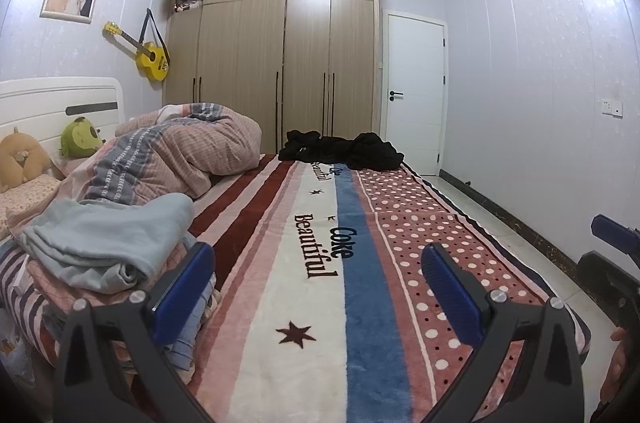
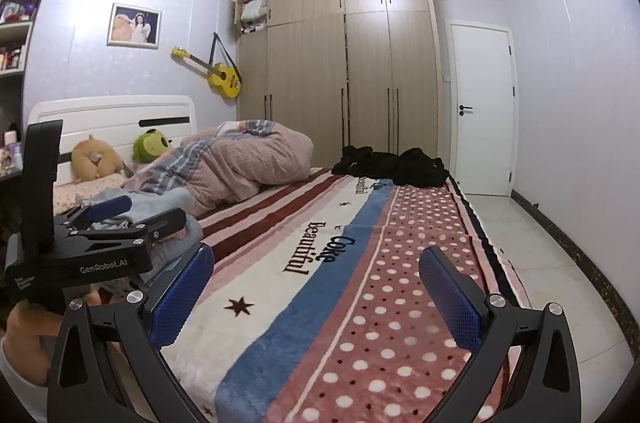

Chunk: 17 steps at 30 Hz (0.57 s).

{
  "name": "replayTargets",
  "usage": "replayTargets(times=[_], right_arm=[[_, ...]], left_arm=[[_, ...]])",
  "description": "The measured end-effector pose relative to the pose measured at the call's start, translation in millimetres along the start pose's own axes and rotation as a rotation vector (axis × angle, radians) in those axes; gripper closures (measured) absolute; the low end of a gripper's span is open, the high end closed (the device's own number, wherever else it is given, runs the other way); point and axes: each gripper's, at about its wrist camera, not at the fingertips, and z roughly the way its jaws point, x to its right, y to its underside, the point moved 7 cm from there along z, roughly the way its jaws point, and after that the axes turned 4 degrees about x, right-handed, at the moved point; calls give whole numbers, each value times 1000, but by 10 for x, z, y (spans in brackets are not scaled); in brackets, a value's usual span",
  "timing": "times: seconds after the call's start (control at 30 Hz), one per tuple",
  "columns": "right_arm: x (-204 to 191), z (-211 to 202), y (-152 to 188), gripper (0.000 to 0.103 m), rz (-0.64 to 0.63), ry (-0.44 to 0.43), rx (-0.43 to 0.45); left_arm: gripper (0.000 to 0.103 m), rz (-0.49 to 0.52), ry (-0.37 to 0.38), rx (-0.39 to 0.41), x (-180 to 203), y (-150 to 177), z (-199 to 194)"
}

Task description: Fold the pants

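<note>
Black pants [image 1: 340, 150] lie crumpled at the far end of the bed, on the striped and dotted blanket [image 1: 360, 263]; they show in the right wrist view too [image 2: 394, 167]. My left gripper [image 1: 318, 259] is open and empty, held above the near part of the blanket, far from the pants. My right gripper [image 2: 316, 263] is open and empty too, to the right of the left one, above the dotted part of the blanket [image 2: 400, 303]. The left gripper's body [image 2: 92, 243] shows at the left of the right wrist view.
A stack of folded clothes [image 1: 108, 247] sits on the bed's near left. A bunched striped duvet [image 1: 180, 151] and plush toys [image 1: 80, 139] lie by the headboard. A wardrobe [image 1: 288, 55] and white door [image 1: 414, 91] stand beyond the bed. Tiled floor [image 2: 540, 243] runs along the right.
</note>
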Motion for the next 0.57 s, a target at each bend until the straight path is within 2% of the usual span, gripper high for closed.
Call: replayTargets(times=[0.57], right_arm=[[-23, 30, 20, 1, 5, -5, -8]], left_arm=[[1, 0, -4, 0, -42, 20, -5]])
